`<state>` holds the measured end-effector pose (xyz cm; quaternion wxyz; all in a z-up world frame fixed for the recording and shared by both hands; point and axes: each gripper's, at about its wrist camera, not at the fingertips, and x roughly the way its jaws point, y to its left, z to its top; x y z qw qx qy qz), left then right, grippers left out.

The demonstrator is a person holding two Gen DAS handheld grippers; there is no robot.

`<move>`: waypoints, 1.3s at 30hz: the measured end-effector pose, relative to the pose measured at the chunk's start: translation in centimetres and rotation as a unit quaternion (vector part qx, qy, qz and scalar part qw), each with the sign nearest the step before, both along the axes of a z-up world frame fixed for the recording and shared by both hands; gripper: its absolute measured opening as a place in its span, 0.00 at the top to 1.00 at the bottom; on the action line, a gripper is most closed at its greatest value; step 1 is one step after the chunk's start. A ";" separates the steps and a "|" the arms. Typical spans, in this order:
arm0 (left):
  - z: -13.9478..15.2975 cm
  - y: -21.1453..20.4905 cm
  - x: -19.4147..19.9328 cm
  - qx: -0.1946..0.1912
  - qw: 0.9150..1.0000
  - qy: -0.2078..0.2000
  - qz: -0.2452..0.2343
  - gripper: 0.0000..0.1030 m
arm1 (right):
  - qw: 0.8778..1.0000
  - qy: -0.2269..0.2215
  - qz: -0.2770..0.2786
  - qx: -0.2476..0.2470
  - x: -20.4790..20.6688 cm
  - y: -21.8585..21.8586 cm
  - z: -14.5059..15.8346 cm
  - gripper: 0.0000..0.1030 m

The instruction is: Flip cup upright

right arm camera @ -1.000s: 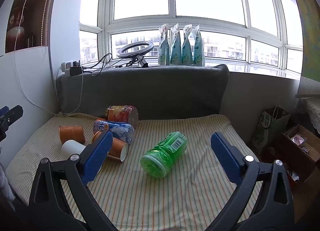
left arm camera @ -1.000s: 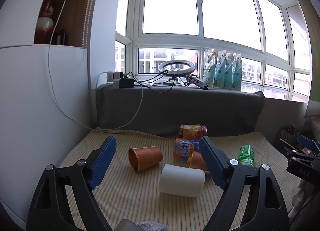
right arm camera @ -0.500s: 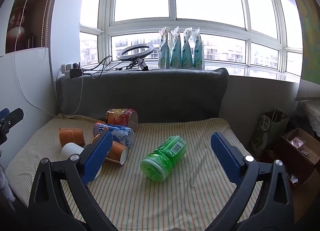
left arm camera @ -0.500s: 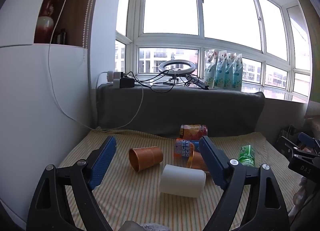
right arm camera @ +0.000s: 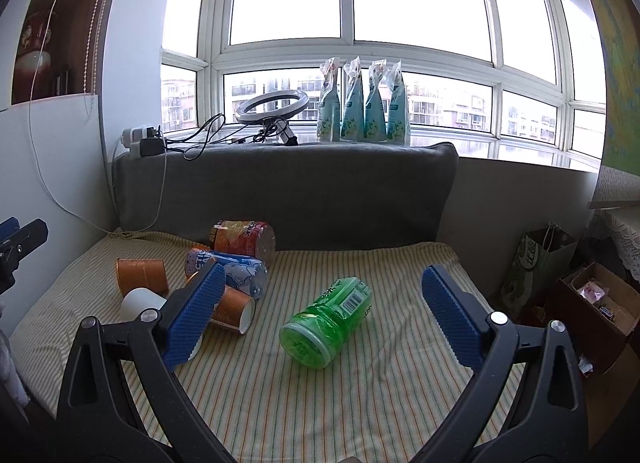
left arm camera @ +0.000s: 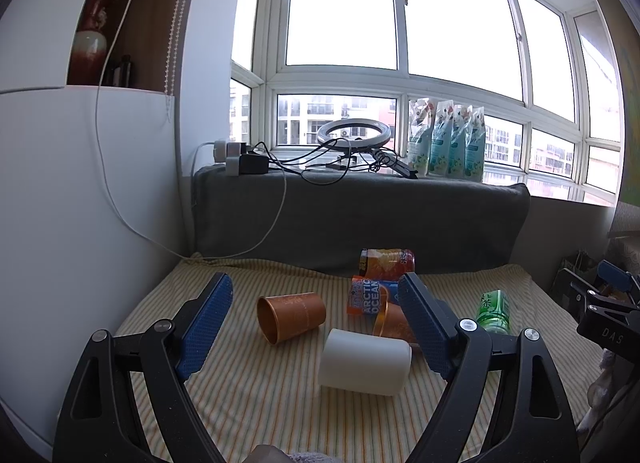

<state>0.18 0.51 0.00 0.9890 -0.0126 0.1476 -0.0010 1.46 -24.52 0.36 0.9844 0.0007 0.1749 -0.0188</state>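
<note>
Left wrist view, white cup (left arm camera: 365,361) lying sideways, both tongs (left arm camera: 316,325) (right arm camera: 320,317) wide open, empty

Cups (left arm camera: 291,315) and bottles (right arm camera: 240,267) on their sides on the cloth (right arm camera: 360,403), lone bottle (right arm camera: 327,322) rightmost.

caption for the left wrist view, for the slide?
Open left gripper faces a white cup and an orange cup, both on their sides on striped cloth.
</note>
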 end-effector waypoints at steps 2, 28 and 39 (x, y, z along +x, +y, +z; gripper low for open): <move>-0.1 -0.1 0.1 0.000 1.000 0.001 0.001 0.18 | 1.000 0.000 0.000 0.001 0.0 0.0 -0.1 0.02; -0.5 -0.4 0.0 -0.002 1.000 0.007 -0.005 0.18 | 1.000 0.001 0.001 0.001 0.1 0.1 -0.1 0.02; -0.4 -0.5 0.4 0.000 1.000 0.011 -0.010 0.18 | 1.000 0.001 0.000 0.001 0.1 0.1 -0.2 0.02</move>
